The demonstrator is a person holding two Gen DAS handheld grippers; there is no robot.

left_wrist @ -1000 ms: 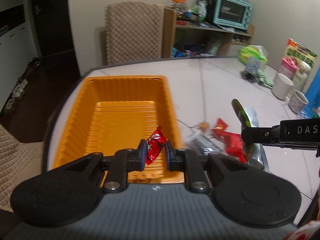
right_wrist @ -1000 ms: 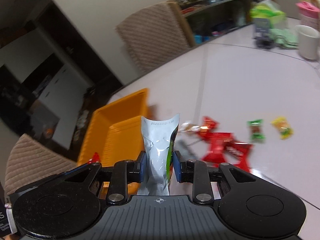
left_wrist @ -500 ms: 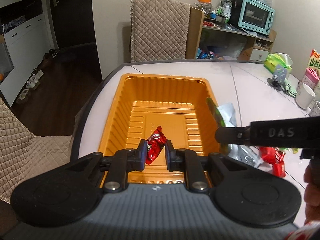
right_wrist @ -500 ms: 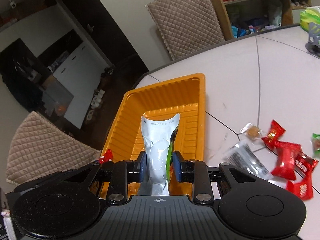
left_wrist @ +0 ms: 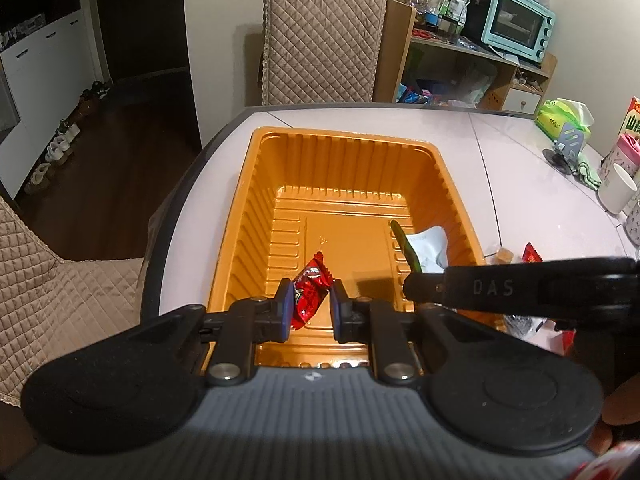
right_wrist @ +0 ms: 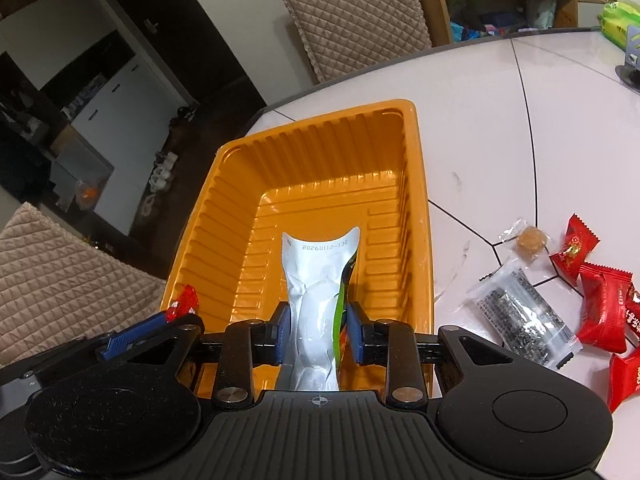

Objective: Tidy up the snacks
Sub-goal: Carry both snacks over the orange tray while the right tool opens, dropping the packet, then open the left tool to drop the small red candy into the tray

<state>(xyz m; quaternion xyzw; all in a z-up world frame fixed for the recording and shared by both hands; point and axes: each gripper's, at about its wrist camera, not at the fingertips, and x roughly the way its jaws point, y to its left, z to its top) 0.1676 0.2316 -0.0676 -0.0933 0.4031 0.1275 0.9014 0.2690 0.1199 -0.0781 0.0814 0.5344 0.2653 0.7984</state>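
Both grippers, since a second ago: shifted from the tabletop edge to over the orange tray.
Left gripper: fingers clamped on red candy, tray floor beyond. Right gripper: fingers clamped on white pouch; loose snacks lie right of them.

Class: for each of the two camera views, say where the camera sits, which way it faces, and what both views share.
Left wrist: on the left gripper, angled down into the orange tray; its fingers pinch a red candy.
Right wrist: on the right gripper, angled down into the tray; its fingers clamp a white pouch.
Shared: tray, both grippers, both snacks, quilted chair.
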